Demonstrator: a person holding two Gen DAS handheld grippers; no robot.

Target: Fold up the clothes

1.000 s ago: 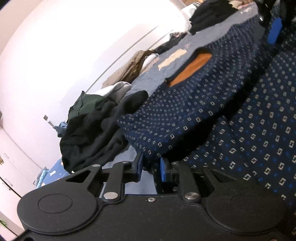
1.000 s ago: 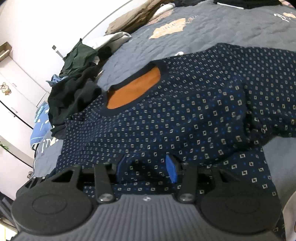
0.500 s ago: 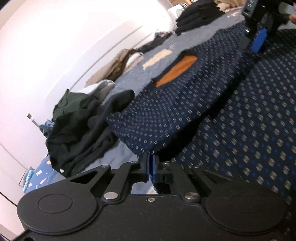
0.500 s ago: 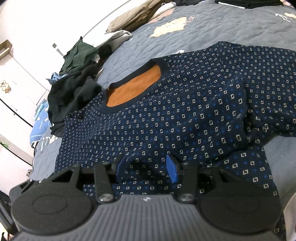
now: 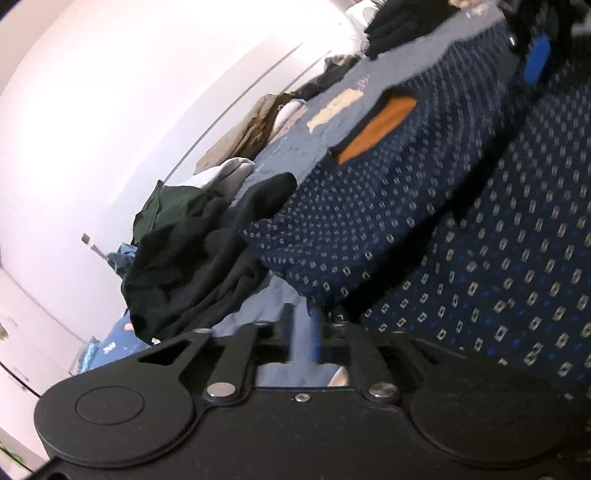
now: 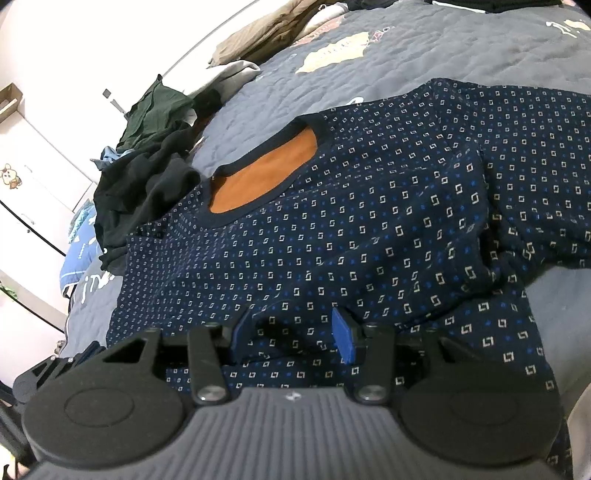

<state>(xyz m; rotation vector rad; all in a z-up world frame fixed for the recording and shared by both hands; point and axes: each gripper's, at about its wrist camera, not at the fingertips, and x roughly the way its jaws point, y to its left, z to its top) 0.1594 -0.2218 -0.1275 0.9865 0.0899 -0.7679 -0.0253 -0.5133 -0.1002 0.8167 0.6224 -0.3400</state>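
A navy sweater (image 6: 369,221) with small square print and an orange-lined neck (image 6: 266,170) lies spread on the grey quilted bed (image 6: 461,44). It also fills the right of the left wrist view (image 5: 498,258). My right gripper (image 6: 291,332) is open, its blue pads straddling the sweater's near fabric. My left gripper (image 5: 304,328) is at the sweater's near edge; its jaws are motion-blurred with a small gap, and no fabric shows between them. The right gripper's blue pad (image 5: 535,62) shows far off in the left wrist view.
A heap of black and dark green clothes (image 6: 147,173) lies left of the sweater, touching its shoulder. Beige and white garments (image 6: 258,40) sit along the wall. More dark clothes (image 5: 402,26) lie at the far end of the bed. White cupboards (image 6: 33,177) stand at left.
My left gripper, shut half a second ago, has parted its jaws slightly and shifted; the view is blurred. My right gripper stays open and has barely moved.
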